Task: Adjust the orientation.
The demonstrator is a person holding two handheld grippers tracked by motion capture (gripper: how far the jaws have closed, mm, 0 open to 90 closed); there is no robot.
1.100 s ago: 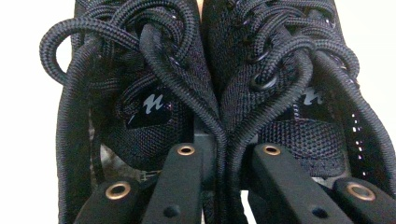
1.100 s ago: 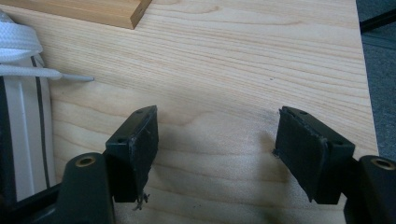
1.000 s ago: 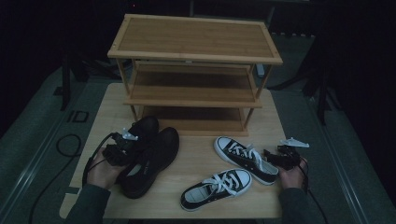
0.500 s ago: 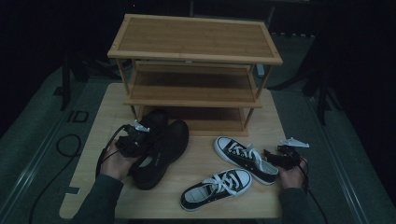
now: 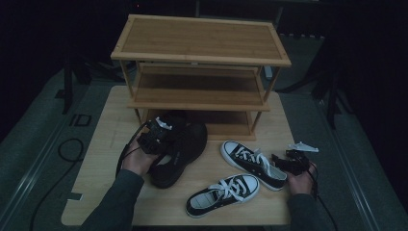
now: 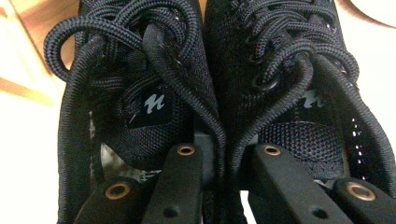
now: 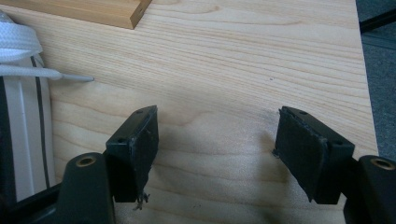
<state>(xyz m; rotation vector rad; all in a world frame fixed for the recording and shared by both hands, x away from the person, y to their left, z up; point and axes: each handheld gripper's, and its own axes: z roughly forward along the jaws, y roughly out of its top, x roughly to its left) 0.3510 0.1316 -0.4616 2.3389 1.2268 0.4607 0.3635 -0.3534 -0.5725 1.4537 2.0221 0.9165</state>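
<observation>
Right gripper (image 5: 281, 162) at the desk's (image 5: 101, 144) near right edge, fingers spread wide over bare wood, left gripper (image 5: 161, 137) clamping both black shoes (image 5: 180, 151) by their inner collars, shoe rack (image 5: 199, 72) just beyond.

This is looking like a recording studio or lab rather than a home. A pale wooden bench (image 5: 106, 144) is standing alone on grey carpeted floor (image 5: 38, 139), with darkness lying all around it. Black stand legs (image 5: 332, 96) are rising beside it, and a cable (image 5: 67, 149) is trailing across the carpet.
</observation>
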